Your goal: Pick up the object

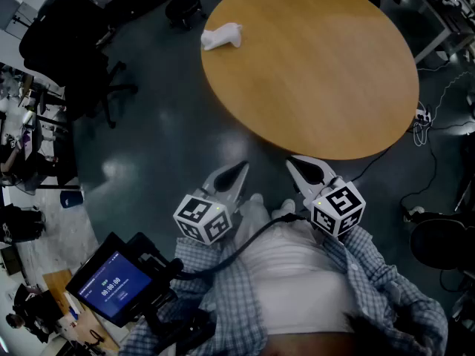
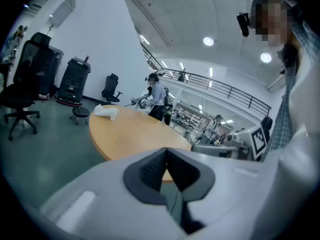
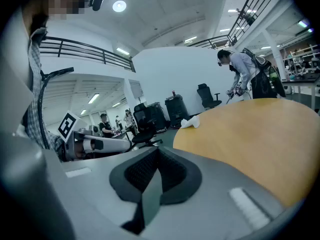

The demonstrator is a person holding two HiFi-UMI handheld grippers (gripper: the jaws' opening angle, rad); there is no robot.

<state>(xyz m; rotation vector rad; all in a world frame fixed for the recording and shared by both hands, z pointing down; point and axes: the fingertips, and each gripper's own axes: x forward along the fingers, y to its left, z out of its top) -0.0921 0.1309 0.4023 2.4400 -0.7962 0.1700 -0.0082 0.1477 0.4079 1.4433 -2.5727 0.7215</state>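
I wear a blue-and-white checked cotton shirt (image 1: pixel 390 302), open over a white T-shirt (image 1: pixel 297 273). My pale grey plastic left gripper (image 1: pixel 239 170) and its twin, the right gripper (image 1: pixel 298 166), have tapering shells lined with black ribbed pads (image 2: pixel 150 173). Each carries a white cube with black square markers (image 1: pixel 202 219). A thick black cable (image 1: pixel 252 239) crosses my front.

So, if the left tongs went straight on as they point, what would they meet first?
The left tongs would probably meet the round table at its near edge first, though height is unclear.
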